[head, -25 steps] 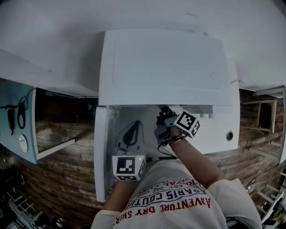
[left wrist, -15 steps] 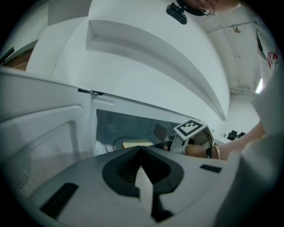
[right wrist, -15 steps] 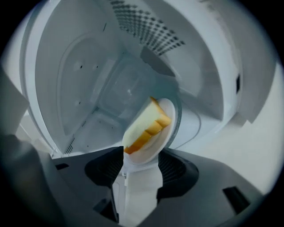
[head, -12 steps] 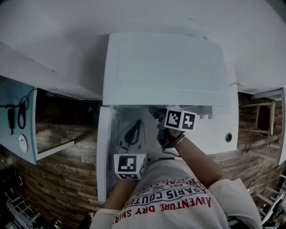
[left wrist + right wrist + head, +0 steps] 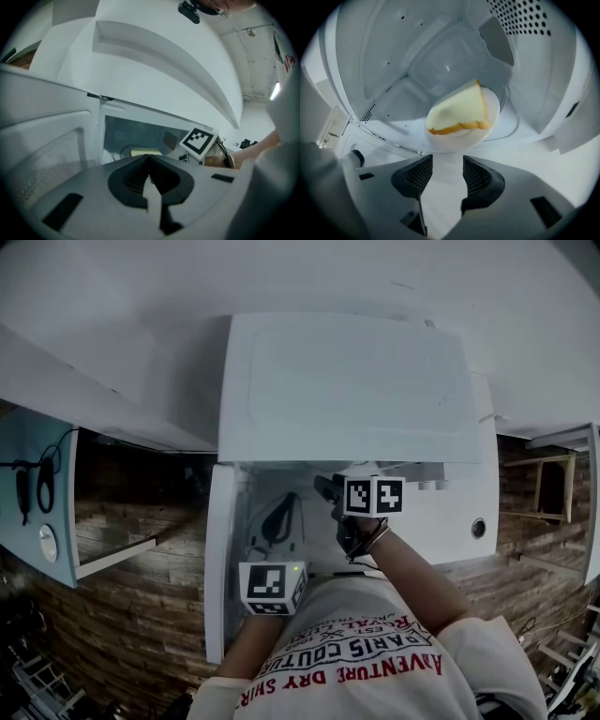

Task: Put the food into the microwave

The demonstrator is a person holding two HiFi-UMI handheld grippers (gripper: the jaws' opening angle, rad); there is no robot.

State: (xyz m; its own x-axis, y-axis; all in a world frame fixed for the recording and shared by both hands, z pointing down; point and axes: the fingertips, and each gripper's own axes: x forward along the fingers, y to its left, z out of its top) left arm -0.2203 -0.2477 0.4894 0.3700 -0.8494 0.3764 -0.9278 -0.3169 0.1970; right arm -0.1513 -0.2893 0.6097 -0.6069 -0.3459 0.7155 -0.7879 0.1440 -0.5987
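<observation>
Your right gripper (image 5: 330, 491) has rolled since the earlier frames. In the head view its marker cube now shows two patterned faces side by side and sits a little further left, near the centre of the frame. Your left gripper (image 5: 149, 161) has kept its place, its cube low and left of centre, just above your printed shirt (image 5: 366, 652).

From the head view, the white microwave (image 5: 347, 390) fills the upper middle of the frame. Its door (image 5: 217, 568) hangs open as a pale strip down the left side of the opening. Your right gripper reaches into that opening from the lower right.

Right gripper view: the two dark ribbed jaws stand well apart at the bottom centre of the frame. They have just sprung wide and eased in slightly, and nothing lies between them — only the pale cavity floor shows in the gap. Just above the jaw tips, at the centre of the frame, a slice of bread (image 5: 457, 111) with a golden crust edge lies on a round white plate (image 5: 459, 139). The plate is inside the microwave, and its near rim is close to the jaws but not gripped. A perforated wall (image 5: 525, 21) curves across the upper right.

Left gripper view: the jaws are pressed together at the lower centre, with nothing in them. Beyond them the bread shows as a pale yellow sliver inside the cavity, with the right gripper's cube to its right.
</observation>
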